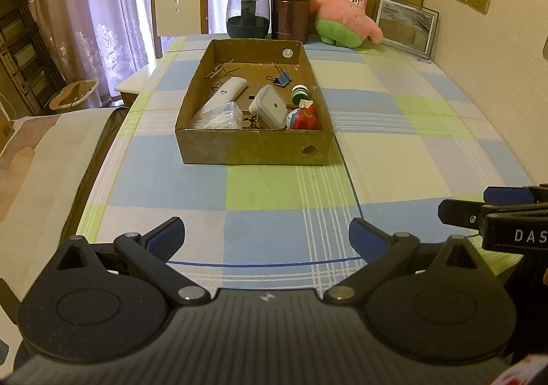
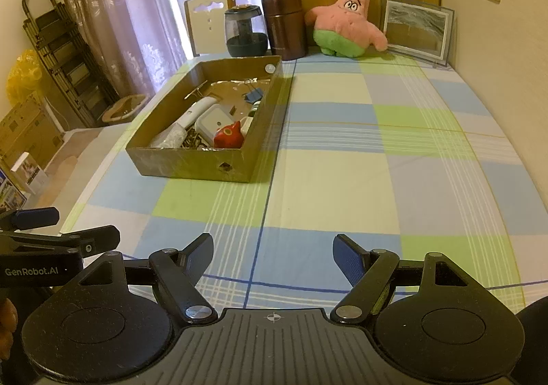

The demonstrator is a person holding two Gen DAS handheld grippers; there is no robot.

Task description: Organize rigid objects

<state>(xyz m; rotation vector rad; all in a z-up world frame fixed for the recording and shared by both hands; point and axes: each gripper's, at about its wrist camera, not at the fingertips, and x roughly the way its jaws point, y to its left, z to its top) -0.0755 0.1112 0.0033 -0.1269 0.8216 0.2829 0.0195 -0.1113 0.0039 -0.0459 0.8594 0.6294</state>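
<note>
Left claw (image 1: 267,238): jaws wide apart, nothing between them, hovering low over the near edge of the surface (image 1: 260,200). Right claw (image 2: 272,256): likewise spread wide and empty, just beside the left one; each shows at the edge of the other's view.

Ahead of both we see a shallow cardboard box (image 1: 253,147), well apart from the claws and sitting left of centre on the checked cloth. The rigid bits are all in it: a white remote (image 1: 224,94), a white square case (image 1: 269,106), a red toy (image 1: 303,116), a green-capped bottle (image 1: 300,92), a blue clip (image 1: 282,78), wire pieces (image 1: 221,72) at the far end, and a clear plastic bag (image 1: 219,118) in the near left corner. We see nothing loose on the cloth. Beyond the box: a dark jar (image 1: 247,12), a brown flask (image 1: 290,10), a pink plush (image 1: 346,13), a framed picture (image 1: 406,24).

We judge the sorting either done or not begun; we cannot tell which.

Risks from here:
- The items are crowded at the near end, touching or overlapping. A claw reaching in may catch two at once or nudge a neighbour.
- The box is light; a claw pushing against its wall could slide it on the cloth.
- The bottle stands upright beside the toy and may tip if brushed.
- The two claws sit close together and could knock together if both advance.
</note>
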